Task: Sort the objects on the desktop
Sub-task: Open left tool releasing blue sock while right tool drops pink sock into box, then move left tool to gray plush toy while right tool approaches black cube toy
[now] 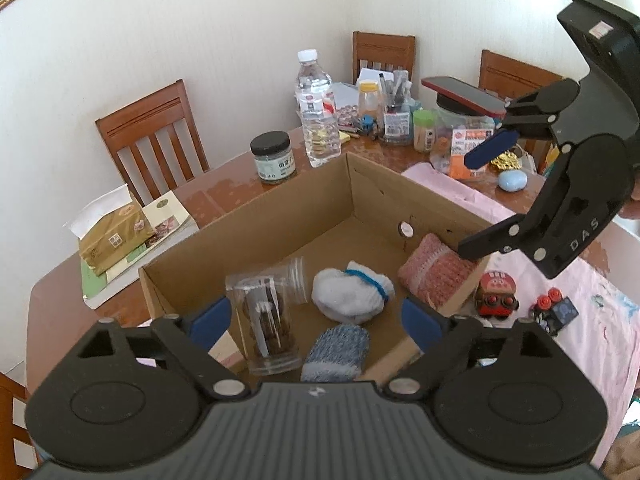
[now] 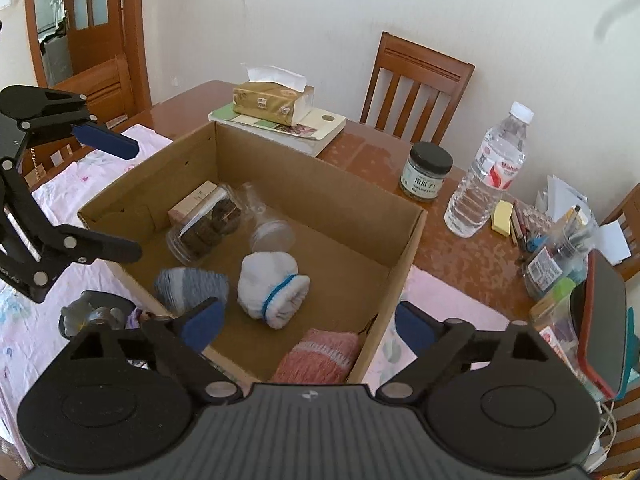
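Both grippers hovered over the cardboard box, each with jaws spread wide and nothing between them; the left gripper pointed down at the box's near end, and the right gripper did likewise from the opposite side, also showing in the left view at two o'clock. Directly ahead of the left gripper lay the blue-grey sock roll and, at twelve o'clock, the white sock bundle; at ten o'clock the clear jar lay on its side; at two o'clock the pink knitted piece leaned in the corner; all of these sat inside the box, so the drop-off step looked finished. Outward past the box wall, at three o'clock on the pink cloth, stood a red toy and a small dark toy, near each other and still unsorted; farther off on the table were a dark-lidded jar and a water bottle. By my judgement the next move called for lifting clear of the box rim, swinging toward one toy, and straddling it with open jaws before closing.
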{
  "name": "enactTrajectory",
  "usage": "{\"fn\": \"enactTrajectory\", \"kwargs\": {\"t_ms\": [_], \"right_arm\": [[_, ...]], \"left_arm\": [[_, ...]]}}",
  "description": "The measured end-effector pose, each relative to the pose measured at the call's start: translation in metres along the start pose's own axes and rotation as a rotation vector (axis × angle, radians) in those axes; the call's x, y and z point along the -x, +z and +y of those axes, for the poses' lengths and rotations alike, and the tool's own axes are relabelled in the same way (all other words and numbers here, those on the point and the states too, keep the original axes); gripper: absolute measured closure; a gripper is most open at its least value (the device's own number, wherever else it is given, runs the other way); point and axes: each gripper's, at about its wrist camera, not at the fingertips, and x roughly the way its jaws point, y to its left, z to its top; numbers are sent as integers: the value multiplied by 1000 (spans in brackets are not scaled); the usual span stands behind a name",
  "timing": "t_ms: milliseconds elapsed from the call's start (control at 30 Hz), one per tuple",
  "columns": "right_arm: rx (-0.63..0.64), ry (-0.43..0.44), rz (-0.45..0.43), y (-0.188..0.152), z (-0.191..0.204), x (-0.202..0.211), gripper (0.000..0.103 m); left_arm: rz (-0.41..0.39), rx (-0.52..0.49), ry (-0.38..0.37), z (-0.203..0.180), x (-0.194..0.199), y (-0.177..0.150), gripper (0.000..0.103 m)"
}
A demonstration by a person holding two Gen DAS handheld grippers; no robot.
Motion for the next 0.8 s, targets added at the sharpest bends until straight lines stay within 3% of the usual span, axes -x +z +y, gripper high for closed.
{"fn": "enactTrajectory", "kwargs": {"t_ms": [800], "right_arm": [[-20,32,-41,-41,13,37,1]], "left_arm": [[-36,64,48,-27,52,-26,10]]}}
